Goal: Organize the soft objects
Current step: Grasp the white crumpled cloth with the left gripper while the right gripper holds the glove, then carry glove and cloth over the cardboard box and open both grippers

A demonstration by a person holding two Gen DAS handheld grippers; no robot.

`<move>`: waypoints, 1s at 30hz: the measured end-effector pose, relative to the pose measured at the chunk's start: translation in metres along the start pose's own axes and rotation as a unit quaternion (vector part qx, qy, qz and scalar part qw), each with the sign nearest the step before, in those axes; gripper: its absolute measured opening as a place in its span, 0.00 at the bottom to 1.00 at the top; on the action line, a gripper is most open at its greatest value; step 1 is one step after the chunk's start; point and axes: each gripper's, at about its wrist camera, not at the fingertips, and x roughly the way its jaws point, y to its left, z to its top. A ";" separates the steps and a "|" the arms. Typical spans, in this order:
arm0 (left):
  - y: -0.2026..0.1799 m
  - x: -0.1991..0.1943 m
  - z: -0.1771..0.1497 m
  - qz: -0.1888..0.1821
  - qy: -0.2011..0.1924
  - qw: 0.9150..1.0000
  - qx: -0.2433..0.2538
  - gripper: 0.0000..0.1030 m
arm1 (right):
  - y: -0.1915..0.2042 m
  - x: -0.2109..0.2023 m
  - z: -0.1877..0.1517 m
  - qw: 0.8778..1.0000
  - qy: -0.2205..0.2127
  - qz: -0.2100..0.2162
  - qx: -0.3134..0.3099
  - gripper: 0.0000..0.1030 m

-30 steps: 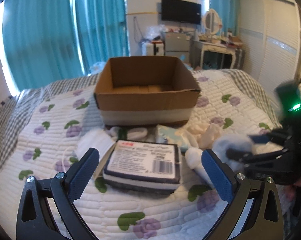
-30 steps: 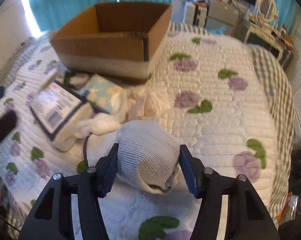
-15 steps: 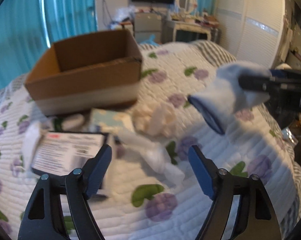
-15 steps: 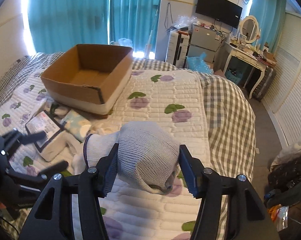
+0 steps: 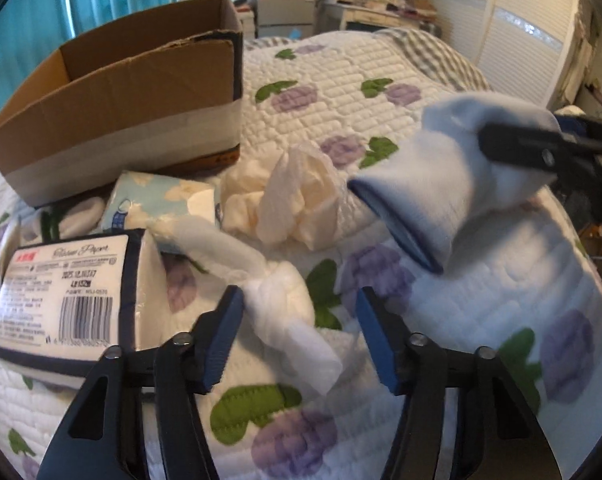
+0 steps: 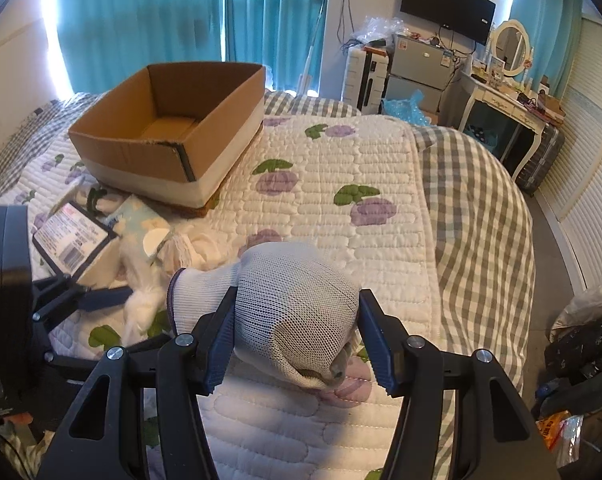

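Observation:
My right gripper (image 6: 297, 320) is shut on a white knit glove (image 6: 297, 304) and holds it above the bed; the glove also shows in the left wrist view (image 5: 441, 184). My left gripper (image 5: 299, 320) is open, low over a knotted white cloth (image 5: 281, 300) that lies between its fingers. An open cardboard box (image 5: 113, 96) stands on the quilt behind, also in the right wrist view (image 6: 169, 136). A wrapped tissue pack (image 5: 65, 292), a light blue tissue pack (image 5: 161, 204) and a crumpled cream cloth (image 5: 297, 200) lie in front of the box.
The quilted bed cover with purple flowers (image 6: 341, 184) stretches to the right of the box. A grey checked blanket (image 6: 477, 216) hangs over the bed's right edge. A dressing table (image 6: 501, 100), fridge and wardrobe stand beyond the bed.
My left gripper has swung right and down from the tissue pack to the knotted white cloth and narrowed. My right gripper has lifted the glove off the bed.

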 end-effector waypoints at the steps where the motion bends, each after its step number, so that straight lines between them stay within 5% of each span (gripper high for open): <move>1: -0.001 0.000 0.001 0.004 -0.001 1.000 0.000 0.41 | 0.000 0.001 -0.002 1.000 0.001 0.001 0.000 0.56; 3: 0.002 0.006 0.003 0.013 0.002 1.000 -0.004 0.29 | 0.002 0.002 -0.003 1.000 0.002 -0.003 -0.001 0.56; 6: 0.009 0.005 0.003 0.005 -0.001 1.000 -0.019 0.27 | 0.004 0.000 -0.004 1.000 0.001 -0.002 -0.001 0.56; 16: 0.011 -0.033 -0.002 -0.032 -0.024 0.999 -0.021 0.27 | 0.012 -0.034 -0.005 1.000 -0.012 -0.010 -0.003 0.56; 30: 0.032 -0.147 0.016 -0.031 -0.131 0.990 -0.027 0.27 | 0.056 -0.124 0.017 0.996 -0.081 -0.031 -0.031 0.56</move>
